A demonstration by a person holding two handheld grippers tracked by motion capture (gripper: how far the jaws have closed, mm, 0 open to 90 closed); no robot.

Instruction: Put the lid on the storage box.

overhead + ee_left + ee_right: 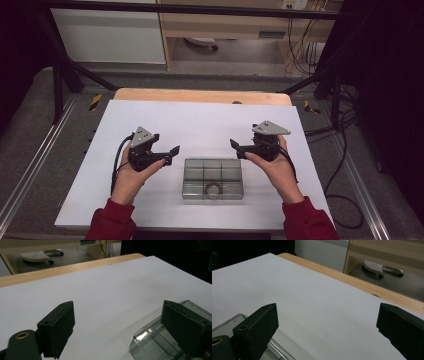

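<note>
Both grippers, left gripper [168, 153] and right gripper [239, 148], hover with fingers wide open and empty, flanking the clear compartment box [212, 179] sitting between and slightly nearer the person on the white surface [200, 125], long axis left-to-right, about equally reachable.

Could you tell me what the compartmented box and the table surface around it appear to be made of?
The box looks like clear, glossy hard plastic: the divider walls and the white surface show through it, and its rounded corner catches bright highlights. The table top looks like a matte white sheet or laminate with no glare, laid over light wood, which shows as a tan strip along the far edge.
</note>
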